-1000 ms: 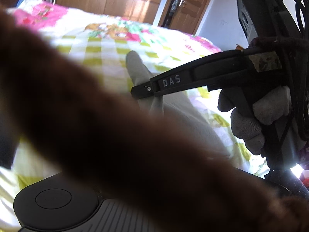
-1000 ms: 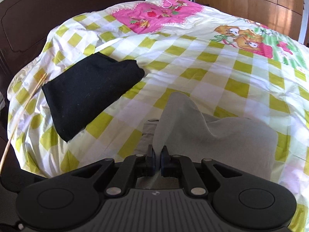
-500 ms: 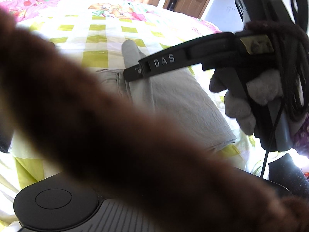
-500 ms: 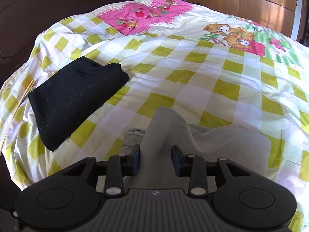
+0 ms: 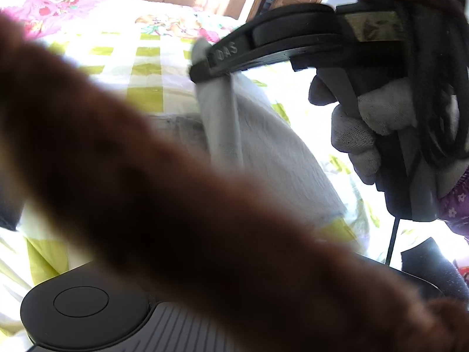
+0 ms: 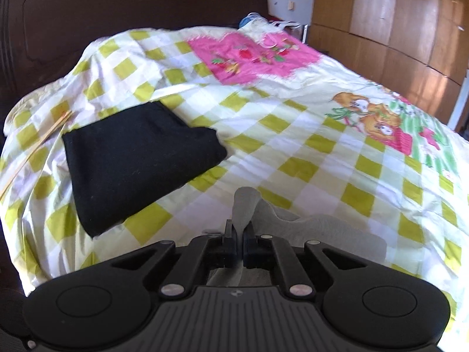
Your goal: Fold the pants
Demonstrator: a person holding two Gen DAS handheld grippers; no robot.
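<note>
The grey pants [image 6: 325, 231] lie on the checkered bedspread [image 6: 293, 135], folded into a flat bundle. My right gripper [image 6: 239, 242] is shut on a pinched fold of the grey pants and lifts it off the bed. In the left wrist view the right gripper [image 5: 202, 70] holds that grey fold [image 5: 222, 123] up, with a gloved hand [image 5: 360, 135] on its handle. A blurred brown strap [image 5: 176, 190] covers the left gripper's fingers, so its state is hidden.
A folded black garment [image 6: 137, 161] lies on the bed to the left of the grey pants. A dark headboard [image 6: 117, 14] stands behind it. A thin wooden stick [image 6: 32, 152] lies at the bed's left edge. Wooden wardrobes [image 6: 395, 23] stand at the right.
My right gripper opened half a second ago and has shut again on the grey fold, lifting it higher. The view has pulled up and away from the bed.
</note>
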